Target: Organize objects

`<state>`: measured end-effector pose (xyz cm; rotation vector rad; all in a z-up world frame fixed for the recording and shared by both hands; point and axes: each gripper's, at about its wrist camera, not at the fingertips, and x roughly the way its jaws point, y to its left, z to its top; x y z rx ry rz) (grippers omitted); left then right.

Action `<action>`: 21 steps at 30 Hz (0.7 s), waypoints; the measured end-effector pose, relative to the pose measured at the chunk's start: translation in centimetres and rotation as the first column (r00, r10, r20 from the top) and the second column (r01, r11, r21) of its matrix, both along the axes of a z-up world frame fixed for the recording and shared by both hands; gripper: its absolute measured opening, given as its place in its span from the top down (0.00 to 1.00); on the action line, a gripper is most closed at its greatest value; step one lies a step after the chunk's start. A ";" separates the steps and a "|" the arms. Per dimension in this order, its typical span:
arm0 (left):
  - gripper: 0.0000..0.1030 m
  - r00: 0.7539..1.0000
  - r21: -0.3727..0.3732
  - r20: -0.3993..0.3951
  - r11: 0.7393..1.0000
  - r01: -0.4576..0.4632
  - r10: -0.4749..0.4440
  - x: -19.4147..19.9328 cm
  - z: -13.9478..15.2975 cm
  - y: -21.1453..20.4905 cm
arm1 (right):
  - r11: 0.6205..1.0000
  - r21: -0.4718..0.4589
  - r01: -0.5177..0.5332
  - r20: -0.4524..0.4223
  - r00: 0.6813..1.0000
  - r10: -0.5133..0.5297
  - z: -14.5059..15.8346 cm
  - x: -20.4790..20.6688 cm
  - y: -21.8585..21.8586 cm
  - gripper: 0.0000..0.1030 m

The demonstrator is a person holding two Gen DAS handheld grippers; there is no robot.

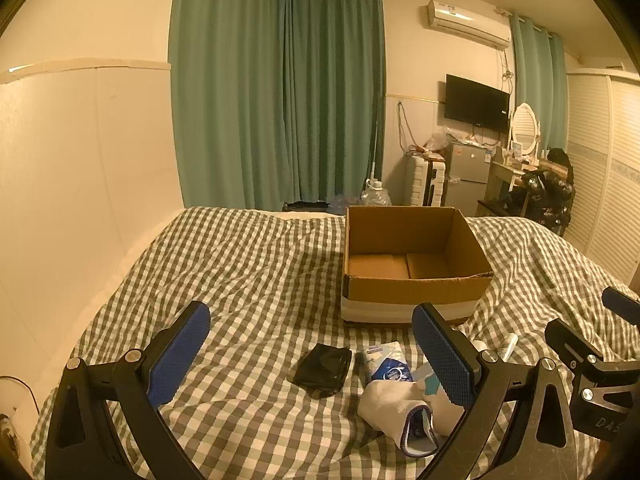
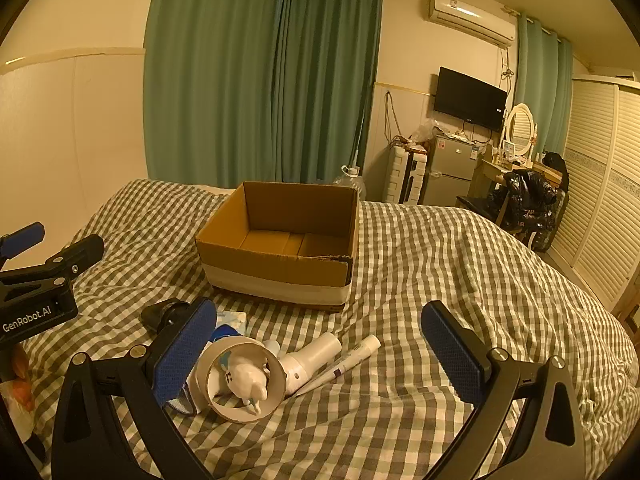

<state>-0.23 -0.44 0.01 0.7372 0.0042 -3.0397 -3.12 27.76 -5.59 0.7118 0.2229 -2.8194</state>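
Observation:
An open, empty cardboard box (image 1: 412,280) sits on the checked bed; it also shows in the right wrist view (image 2: 276,268). In front of it lie a black pouch (image 1: 322,366), a blue-white tissue pack (image 1: 386,364) and a white sock (image 1: 394,404). The right wrist view shows a paper cup (image 2: 240,380) on its side with a white figure inside, a white bottle (image 2: 312,358) and a thin tube (image 2: 348,362). My left gripper (image 1: 310,356) is open above the pouch. My right gripper (image 2: 320,356) is open above the bottle.
The bed (image 1: 240,264) with a green-white checked cover fills the foreground, with a wall on the left. Green curtains (image 1: 280,100) hang behind. A small fridge (image 1: 468,172), suitcase, dresser and wardrobe stand at the far right.

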 end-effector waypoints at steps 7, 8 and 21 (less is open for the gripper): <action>0.00 1.000 -0.009 -0.002 1.000 -0.017 0.017 0.0 -0.2 -0.2 | 1.000 -0.001 -0.006 0.002 1.000 0.006 -0.1 0.2 0.0 0.00; 0.00 1.000 -0.012 -0.003 1.000 -0.017 0.017 0.0 -0.2 -0.2 | 1.000 0.000 -0.007 0.003 1.000 0.007 0.0 0.1 0.0 0.00; 0.00 1.000 -0.028 -0.005 0.999 -0.025 0.025 0.3 -0.1 0.2 | 1.000 -0.006 -0.021 0.022 1.000 0.021 0.0 0.1 -0.3 0.00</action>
